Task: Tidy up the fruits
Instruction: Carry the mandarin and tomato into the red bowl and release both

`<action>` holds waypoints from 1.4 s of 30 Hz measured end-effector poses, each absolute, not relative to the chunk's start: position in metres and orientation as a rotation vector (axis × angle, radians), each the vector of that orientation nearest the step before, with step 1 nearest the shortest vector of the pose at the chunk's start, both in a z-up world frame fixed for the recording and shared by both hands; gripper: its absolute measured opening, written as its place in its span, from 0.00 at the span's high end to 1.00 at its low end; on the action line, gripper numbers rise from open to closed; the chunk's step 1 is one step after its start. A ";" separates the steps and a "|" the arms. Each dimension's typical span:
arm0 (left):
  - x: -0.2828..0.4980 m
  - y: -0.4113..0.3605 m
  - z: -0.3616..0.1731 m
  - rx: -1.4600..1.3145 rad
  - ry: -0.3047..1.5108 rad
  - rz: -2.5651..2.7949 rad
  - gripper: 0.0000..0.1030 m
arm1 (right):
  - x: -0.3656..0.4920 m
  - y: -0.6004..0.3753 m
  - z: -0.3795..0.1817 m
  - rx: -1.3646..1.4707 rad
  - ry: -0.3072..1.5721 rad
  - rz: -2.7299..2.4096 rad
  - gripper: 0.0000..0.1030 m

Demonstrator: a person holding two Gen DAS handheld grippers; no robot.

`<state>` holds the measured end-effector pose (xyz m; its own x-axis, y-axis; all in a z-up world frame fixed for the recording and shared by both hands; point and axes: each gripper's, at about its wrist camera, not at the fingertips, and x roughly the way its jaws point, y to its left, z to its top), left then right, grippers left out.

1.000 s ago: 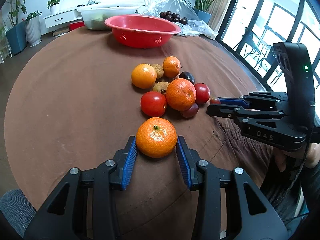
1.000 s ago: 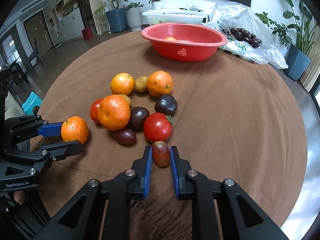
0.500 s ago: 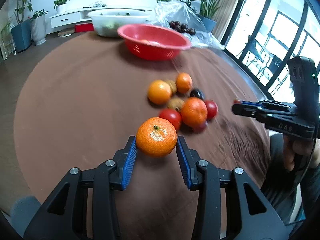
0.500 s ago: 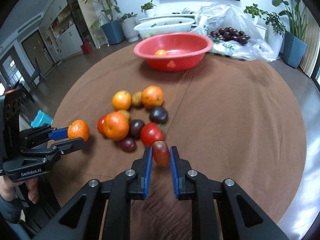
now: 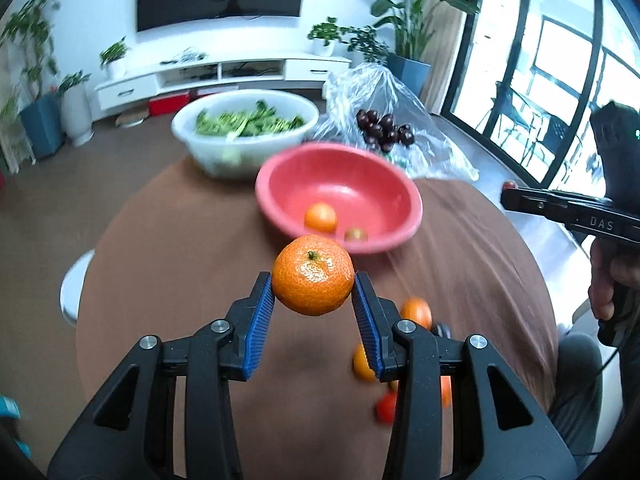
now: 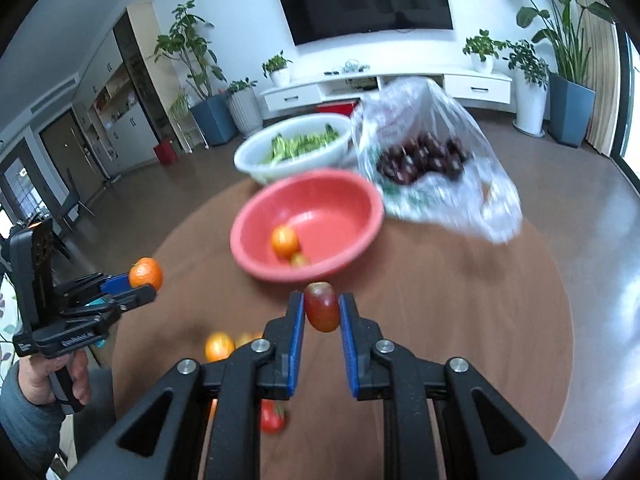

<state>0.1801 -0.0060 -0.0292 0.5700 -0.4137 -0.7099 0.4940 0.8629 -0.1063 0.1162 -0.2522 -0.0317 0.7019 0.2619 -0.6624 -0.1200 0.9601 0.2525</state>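
My left gripper [image 5: 313, 300] is shut on an orange mandarin [image 5: 313, 275] and holds it in the air above the brown table, short of the red bowl [image 5: 352, 184]. My right gripper [image 6: 319, 312] is shut on a small red-green tomato [image 6: 321, 306], also raised, just before the red bowl [image 6: 340, 200]. In the bowl lie an orange fruit [image 6: 285, 241] and a small yellowish one [image 6: 299, 259]. The remaining fruits [image 5: 416, 312] lie blurred on the table below my fingers, partly hidden. Each gripper shows at the edge of the other's view: the right gripper [image 5: 508, 196], the left gripper [image 6: 150, 280].
Behind the red bowl stands a white basin of green vegetables [image 5: 248, 128], and beside it a clear plastic bag of dark fruits [image 5: 384, 128]. The round table [image 6: 460, 300] has a brown cloth. A person's hand [image 6: 44, 376] holds the left gripper's handle.
Both grippers have risen off the table with their fruits and moved toward the red bowl. The fruit pile has dropped to the bottom of both views, and the bowl's inside now shows.
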 end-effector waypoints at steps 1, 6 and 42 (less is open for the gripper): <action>0.192 -0.014 -0.027 0.123 0.804 -0.548 0.63 | 0.128 -0.250 -0.029 0.199 0.763 0.222 0.81; 0.246 -0.049 -0.024 0.168 0.828 -0.612 0.63 | 0.174 -0.237 -0.032 0.190 0.793 0.244 0.81; 0.347 -0.120 -0.104 0.305 0.950 -0.649 0.51 | 0.261 -0.212 -0.110 -0.036 0.976 0.183 0.70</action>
